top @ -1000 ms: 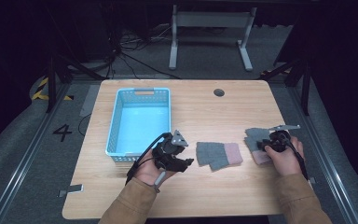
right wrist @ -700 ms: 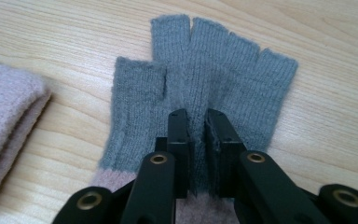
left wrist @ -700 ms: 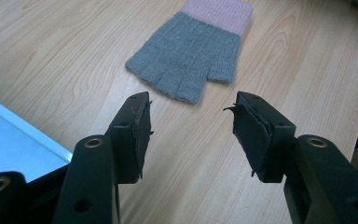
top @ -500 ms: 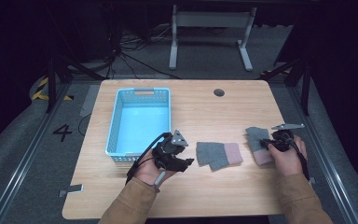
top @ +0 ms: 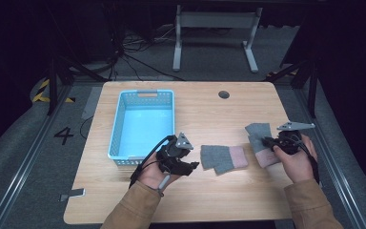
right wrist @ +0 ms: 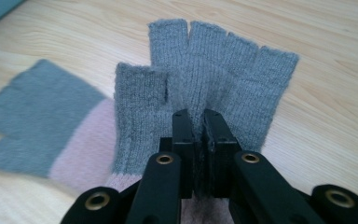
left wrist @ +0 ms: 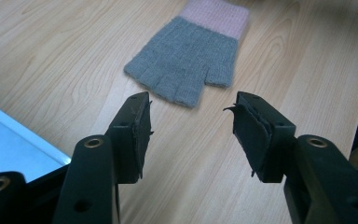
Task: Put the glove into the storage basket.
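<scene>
— Gloves first: where do we have them?

— Our right-hand glove (right wrist: 200, 88) is at the right side of the table (top: 209, 205), pinched in our right gripper (right wrist: 198, 126). Its jaws have just been closing, and now they are clamped on the grey knit, which bunches up between the pads (right wrist: 182, 135). The grey finger stubs point away from us and the pink cuff sits down by the jaws.

— And the second glove?

— Our other glove (left wrist: 191, 56) lies flat near the middle of the table, just beside the gripped one, grey fingers toward our left gripper (left wrist: 191, 130), pink cuff on the far side.

— Is our left gripper on it?

— No. Its jaws stand apart with bare wood between them, short of the glove's fingertips, touching nothing.

— What else do we have on the table?

— A light blue basket (top: 116, 129) at the left, close beside our left hand (top: 155, 174). Its corner shows in the left gripper view.
</scene>
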`<state>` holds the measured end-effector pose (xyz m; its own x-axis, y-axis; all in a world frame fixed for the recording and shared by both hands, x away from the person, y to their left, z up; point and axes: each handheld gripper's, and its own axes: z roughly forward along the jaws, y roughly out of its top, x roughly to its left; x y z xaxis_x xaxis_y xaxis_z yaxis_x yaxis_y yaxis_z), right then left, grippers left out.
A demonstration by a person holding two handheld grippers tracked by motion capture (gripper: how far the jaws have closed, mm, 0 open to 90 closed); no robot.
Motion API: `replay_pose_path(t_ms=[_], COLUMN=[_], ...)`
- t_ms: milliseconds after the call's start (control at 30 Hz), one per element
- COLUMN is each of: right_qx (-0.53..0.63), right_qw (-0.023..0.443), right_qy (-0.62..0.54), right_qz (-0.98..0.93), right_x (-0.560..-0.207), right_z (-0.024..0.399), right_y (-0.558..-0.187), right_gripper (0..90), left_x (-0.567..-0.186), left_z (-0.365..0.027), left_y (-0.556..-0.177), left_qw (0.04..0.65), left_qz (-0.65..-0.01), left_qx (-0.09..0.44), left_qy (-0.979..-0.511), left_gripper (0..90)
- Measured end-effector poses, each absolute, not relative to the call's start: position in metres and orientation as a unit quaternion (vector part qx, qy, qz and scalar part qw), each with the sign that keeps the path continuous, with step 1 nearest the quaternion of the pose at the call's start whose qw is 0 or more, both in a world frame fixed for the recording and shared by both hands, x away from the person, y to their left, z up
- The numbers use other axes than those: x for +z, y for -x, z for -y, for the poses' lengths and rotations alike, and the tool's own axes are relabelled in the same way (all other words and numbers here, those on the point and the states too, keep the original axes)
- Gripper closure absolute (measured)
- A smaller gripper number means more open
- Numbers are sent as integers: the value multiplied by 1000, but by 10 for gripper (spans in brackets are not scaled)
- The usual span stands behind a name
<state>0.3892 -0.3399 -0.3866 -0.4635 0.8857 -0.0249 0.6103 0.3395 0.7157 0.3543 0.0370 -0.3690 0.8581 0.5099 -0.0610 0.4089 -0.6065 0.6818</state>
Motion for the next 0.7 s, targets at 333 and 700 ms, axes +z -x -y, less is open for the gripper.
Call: replay_pose_path(t_ms=[333,700], right_qx=[346,348], right_qw=[175,148], right_qy=[-396,-305], right_qz=[-832,-874], right_x=[-378,-382], right_z=[310,281], right_y=[-382,-377], right_gripper=[853,852], left_x=[-369,-369], left_z=[-37,-37], left_y=[-354,-354], left_qw=[362,357], left_qz=[-257,-252], left_qx=[70,75], left_qy=[-893,-896], left_gripper=[471,492])
